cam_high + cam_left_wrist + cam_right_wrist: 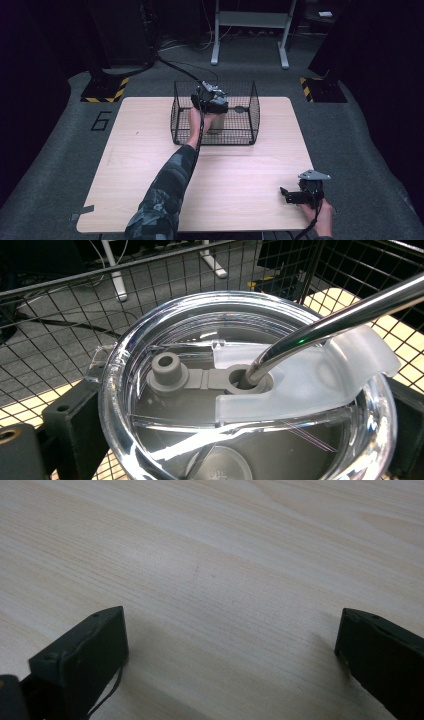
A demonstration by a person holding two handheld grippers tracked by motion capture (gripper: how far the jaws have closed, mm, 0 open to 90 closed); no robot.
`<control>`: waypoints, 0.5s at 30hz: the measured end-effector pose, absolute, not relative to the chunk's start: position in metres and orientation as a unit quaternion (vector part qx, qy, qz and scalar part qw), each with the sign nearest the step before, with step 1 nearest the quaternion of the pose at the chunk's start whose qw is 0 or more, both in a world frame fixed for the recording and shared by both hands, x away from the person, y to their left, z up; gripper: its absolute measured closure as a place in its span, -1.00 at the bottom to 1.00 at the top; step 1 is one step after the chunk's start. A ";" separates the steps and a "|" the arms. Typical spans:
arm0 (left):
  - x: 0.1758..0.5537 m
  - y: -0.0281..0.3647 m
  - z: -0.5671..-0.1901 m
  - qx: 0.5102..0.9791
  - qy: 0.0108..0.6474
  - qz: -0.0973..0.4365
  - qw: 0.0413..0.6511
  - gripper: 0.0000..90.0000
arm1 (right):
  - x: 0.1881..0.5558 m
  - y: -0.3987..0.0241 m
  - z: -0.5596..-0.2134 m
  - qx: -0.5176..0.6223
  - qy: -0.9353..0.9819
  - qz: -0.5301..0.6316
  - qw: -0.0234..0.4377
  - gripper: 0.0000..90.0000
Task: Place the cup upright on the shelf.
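From above, we see a pale wooden worktop (150,165) with a black wire basket (252,117) standing at its far edge. Our left arm, in a camouflage sleeve (162,200), reaches forward into the basket, and the left gripper (211,99) sits over a light-coloured tumbler (216,122) inside it. We cannot tell how its fingers stand. The right gripper (290,195) rests near the worktop's near right corner, well apart from the basket, with our right hand (320,215) behind it.
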State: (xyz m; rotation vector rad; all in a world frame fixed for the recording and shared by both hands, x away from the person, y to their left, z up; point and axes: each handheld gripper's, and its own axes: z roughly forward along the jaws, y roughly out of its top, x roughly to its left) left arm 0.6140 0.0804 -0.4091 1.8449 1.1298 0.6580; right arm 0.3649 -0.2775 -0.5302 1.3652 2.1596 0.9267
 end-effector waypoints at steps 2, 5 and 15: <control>0.615 0.081 -0.408 0.739 0.454 0.259 0.425 -0.92 | 0.365 -0.278 -0.530 0.491 0.777 0.333 0.210 -1.00; 0.615 0.082 -0.407 0.745 0.450 0.257 0.420 -0.92 | 0.365 -0.278 -0.530 0.491 0.777 0.333 0.209 -1.00; 0.611 0.090 -0.401 0.754 0.450 0.238 0.415 -1.00 | 0.365 -0.277 -0.530 0.493 0.776 0.333 0.209 -1.00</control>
